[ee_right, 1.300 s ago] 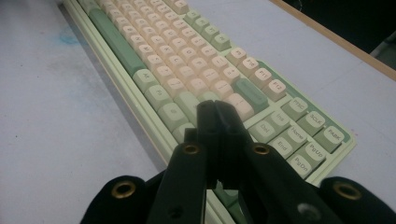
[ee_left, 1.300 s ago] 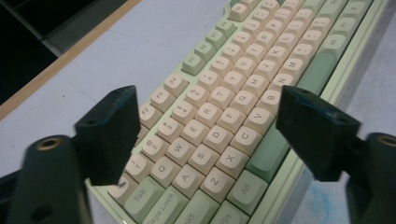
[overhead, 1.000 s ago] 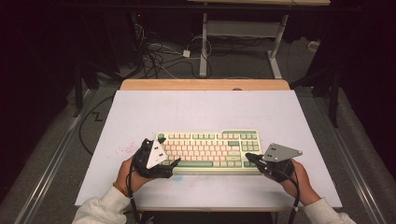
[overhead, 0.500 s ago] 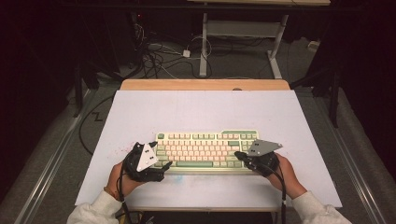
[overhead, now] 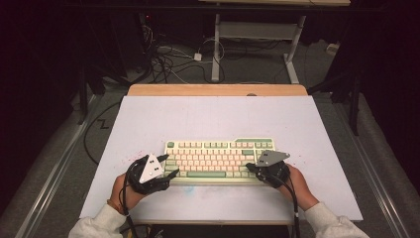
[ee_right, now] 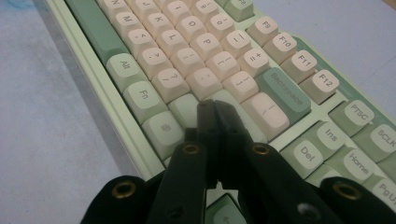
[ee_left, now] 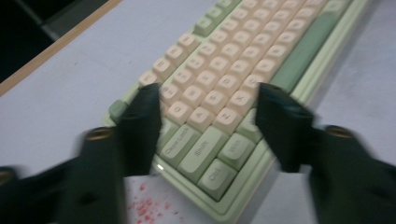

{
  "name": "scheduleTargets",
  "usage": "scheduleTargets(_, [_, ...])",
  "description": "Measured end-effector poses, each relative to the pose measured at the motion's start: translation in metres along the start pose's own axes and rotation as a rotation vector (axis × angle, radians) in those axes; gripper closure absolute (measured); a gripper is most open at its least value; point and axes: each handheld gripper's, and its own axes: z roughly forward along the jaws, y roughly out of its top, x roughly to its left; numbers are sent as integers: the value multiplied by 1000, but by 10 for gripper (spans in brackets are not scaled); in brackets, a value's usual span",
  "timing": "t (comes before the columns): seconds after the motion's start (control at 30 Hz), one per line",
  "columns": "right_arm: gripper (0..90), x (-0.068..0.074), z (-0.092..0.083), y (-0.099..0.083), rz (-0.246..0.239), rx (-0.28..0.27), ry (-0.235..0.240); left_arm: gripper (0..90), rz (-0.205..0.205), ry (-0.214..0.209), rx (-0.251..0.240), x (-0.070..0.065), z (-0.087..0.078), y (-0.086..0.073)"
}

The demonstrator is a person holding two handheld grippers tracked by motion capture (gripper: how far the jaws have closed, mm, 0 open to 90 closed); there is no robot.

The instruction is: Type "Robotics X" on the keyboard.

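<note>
Two grippers sit at the keyboard point(overhead: 220, 158), low centre on the table point(overhead: 208, 119). Left gripper point(ee_left: 208, 109) jaws have just been closing, now half-open astride its corner keys, not pressing. Right gripper point(ee_right: 215, 109) has slid inward, jaws closed, tip over the keys, likely to press.

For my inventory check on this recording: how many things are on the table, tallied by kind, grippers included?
Keyboard: 1
Grippers: 2, the left gripper with jaws apart and just closing at the keyboard's corner, the right gripper shut over the keys
Total: 3
</note>
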Motion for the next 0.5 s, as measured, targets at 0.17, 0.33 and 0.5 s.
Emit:
scheduleTargets(0.17, [900, 0, 0, 0, 3, -1, -4, 747, -31, -1, -8, 3, -5, 3])
scheduleTargets(0.33, [900, 1, 0, 0, 6, -1, -6, 877, -33, -7, 14, 5, -6, 4])
scheduleTargets(0.5, [900, 1, 0, -1, 4, -2, -7, 878, -35, -3, 41, 8, -4, 5])
